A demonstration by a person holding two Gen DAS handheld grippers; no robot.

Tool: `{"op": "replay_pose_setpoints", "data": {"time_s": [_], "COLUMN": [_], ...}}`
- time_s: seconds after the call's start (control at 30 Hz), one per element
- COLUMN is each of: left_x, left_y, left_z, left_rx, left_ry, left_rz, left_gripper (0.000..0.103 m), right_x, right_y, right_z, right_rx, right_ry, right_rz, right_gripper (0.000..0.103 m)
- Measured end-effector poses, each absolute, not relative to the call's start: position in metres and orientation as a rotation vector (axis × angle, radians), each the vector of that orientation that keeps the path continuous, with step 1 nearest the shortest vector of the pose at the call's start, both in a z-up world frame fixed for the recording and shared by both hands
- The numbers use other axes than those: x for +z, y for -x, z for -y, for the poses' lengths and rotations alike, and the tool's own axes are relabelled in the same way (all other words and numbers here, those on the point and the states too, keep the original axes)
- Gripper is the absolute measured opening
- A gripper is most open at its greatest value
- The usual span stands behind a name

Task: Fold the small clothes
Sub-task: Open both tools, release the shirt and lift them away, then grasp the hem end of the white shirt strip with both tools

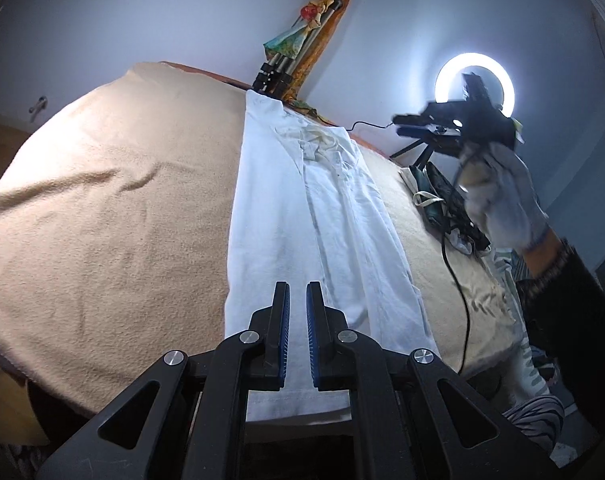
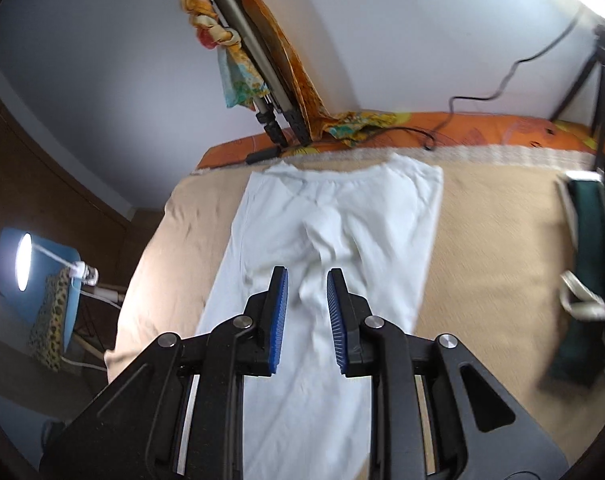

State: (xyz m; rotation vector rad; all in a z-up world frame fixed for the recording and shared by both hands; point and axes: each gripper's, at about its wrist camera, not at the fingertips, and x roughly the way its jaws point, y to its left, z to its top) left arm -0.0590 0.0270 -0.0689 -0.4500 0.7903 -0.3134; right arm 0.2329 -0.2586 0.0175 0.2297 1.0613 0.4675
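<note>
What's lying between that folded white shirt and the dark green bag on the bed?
Only bare beige blanket separates the white shirt from the green bag, shown in the right wrist view.

Black plastic two-finger left gripper (image 1: 298,332) has blue ribbed pads, silver round screws; grey-gloved right hand (image 1: 502,204) at three o'clock.

The white garment (image 1: 302,216) is viewed lengthwise and close by both wrist cameras; the bed's far edge is shared, though the right view seems blurred.
</note>
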Motion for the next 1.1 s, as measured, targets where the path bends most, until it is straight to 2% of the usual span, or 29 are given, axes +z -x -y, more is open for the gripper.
{"op": "replay_pose_setpoints", "data": {"time_s": [0.13, 0.17, 0.2, 0.23, 0.47, 0.5, 0.57, 0.6, 0.8, 0.93, 1.1], "left_x": [-0.067, -0.068, -0.068, -0.069, -0.09, -0.093, -0.101, -0.104, -0.11, -0.107, -0.087], "left_y": [0.061, 0.062, 0.063, 0.064, 0.066, 0.066, 0.066, 0.066, 0.065, 0.065, 0.075], "left_z": [-0.03, -0.031, -0.033, -0.035, -0.048, -0.049, -0.051, -0.05, -0.042, -0.037, -0.026], "left_rx": [-0.319, -0.317, -0.315, -0.313, -0.295, -0.298, -0.311, -0.315, -0.352, -0.332, -0.302], "left_ry": [0.444, 0.435, 0.428, 0.424, 0.412, 0.419, 0.453, 0.464, 0.469, 0.434, 0.359], "left_rz": [-0.813, -0.824, -0.834, -0.841, -0.92, -0.93, -0.959, -0.972, -1.003, -0.991, -0.91], "left_gripper": [0.01, 0.013, 0.024, 0.029, 0.03, 0.03, 0.03, 0.03, 0.03, 0.03, 0.03], "right_x": [0.015, 0.011, 0.005, 0.001, -0.031, -0.035, -0.041, -0.043, -0.074, -0.067, -0.054], "right_y": [-0.183, -0.171, -0.157, -0.146, -0.05, -0.039, -0.017, -0.006, 0.03, 0.045, 0.063], "right_z": [0.265, 0.263, 0.26, 0.257, 0.254, 0.258, 0.27, 0.277, 0.297, 0.297, 0.283], "right_rx": [0.474, 0.482, 0.491, 0.497, 0.534, 0.52, 0.46, 0.435, 0.398, 0.385, 0.433], "right_ry": [-0.207, -0.201, -0.192, -0.179, -0.12, -0.122, -0.108, -0.103, -0.142, -0.134, -0.072], "right_rz": [-1.079, -1.09, -1.107, -1.119, -1.173, -1.177, -1.173, -1.16, -1.238, -1.184, -1.118], "right_gripper": [0.022, 0.022, 0.022, 0.022, 0.023, 0.026, 0.055, 0.059, 0.06, 0.06, 0.054]}}
